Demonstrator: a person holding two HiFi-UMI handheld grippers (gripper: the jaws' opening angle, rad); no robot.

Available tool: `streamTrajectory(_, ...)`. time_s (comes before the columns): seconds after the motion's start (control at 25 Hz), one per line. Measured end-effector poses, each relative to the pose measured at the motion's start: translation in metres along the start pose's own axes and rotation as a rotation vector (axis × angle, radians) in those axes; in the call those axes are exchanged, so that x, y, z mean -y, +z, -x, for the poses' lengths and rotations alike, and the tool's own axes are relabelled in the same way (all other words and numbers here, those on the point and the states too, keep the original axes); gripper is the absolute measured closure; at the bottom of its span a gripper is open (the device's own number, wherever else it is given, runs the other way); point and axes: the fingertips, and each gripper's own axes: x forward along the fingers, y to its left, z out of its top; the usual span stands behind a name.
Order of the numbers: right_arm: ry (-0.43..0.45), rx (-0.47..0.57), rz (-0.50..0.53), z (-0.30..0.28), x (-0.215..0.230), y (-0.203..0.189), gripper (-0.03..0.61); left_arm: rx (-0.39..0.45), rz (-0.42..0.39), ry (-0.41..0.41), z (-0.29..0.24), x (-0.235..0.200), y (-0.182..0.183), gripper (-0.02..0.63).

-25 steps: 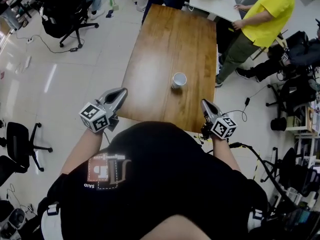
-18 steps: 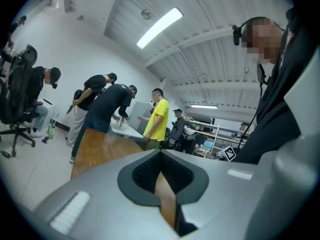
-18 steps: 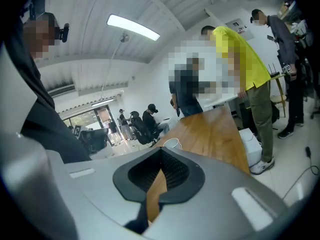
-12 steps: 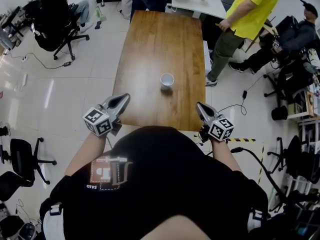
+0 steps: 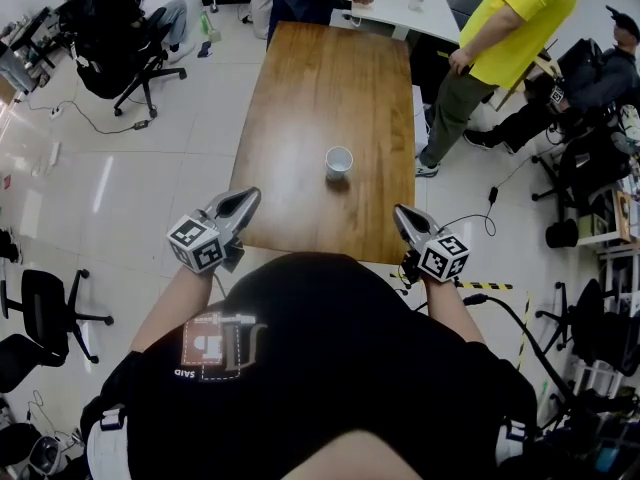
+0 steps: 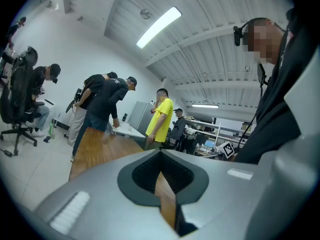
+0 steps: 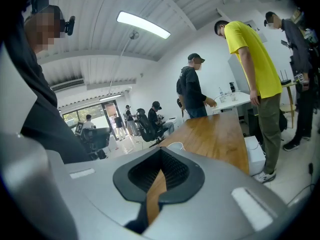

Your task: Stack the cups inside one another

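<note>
**A:** How many cups are on the wooden table?

**B:** One that I can count. It's a white cup, upright with its mouth up, standing alone on the near half of the table.

**A:** Is anything in it?

**B:** The inside looks white. I can't tell at this size whether other cups are nested in it.

**A:** And the grippers?

**B:** There are two. The left gripper is at the table's near left corner and the right gripper is over the near right corner. Both are well apart from the cup. Each has its jaws pressed together with nothing between them.

**A:** Who else is around?

**B:** One person in a yellow shirt stands by the table's right side. Another sits in a black office chair at the far left. A white table beyond holds a few small pale items, too small to name.
</note>
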Motion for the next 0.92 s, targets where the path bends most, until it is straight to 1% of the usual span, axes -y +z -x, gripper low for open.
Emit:
streamTrajectory(0.4, 0.004, -0.041, 0.039, -0.0028, -0.0034, -0.0049, 0.566, 0.001, 0.0, 0.001, 0.0038, 0.001, -0.0011, 0.62)
streamTrajectory(0.92, 0.0, -0.046, 0.05, 0.0066, -0.0038, -0.0083, 0.566, 0.002, -0.007, -0.001, 0.0086, 0.0076, -0.0022, 0.62)
